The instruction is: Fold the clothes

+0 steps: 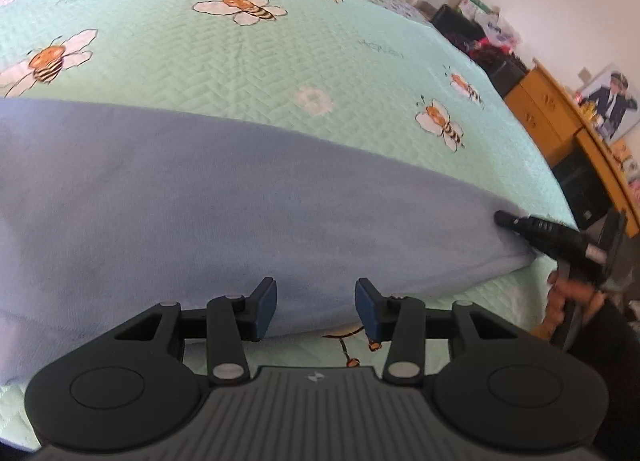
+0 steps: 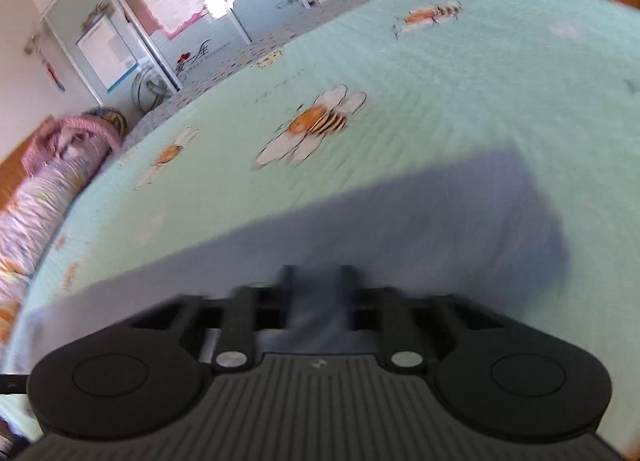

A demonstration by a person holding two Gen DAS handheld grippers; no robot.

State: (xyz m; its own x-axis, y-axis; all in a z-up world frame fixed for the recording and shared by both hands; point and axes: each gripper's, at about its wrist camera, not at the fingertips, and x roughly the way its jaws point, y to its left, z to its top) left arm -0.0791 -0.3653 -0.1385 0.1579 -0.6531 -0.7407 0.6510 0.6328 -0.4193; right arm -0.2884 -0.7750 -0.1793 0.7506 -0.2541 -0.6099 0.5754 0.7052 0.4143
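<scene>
Left wrist: smooth blue cloth on quilted bedspread.

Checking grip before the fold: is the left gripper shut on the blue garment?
No, the left gripper stands open, its pads apart above the blue garment's near edge.

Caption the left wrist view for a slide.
Open left gripper over blue cloth on bee bedspread.
</scene>
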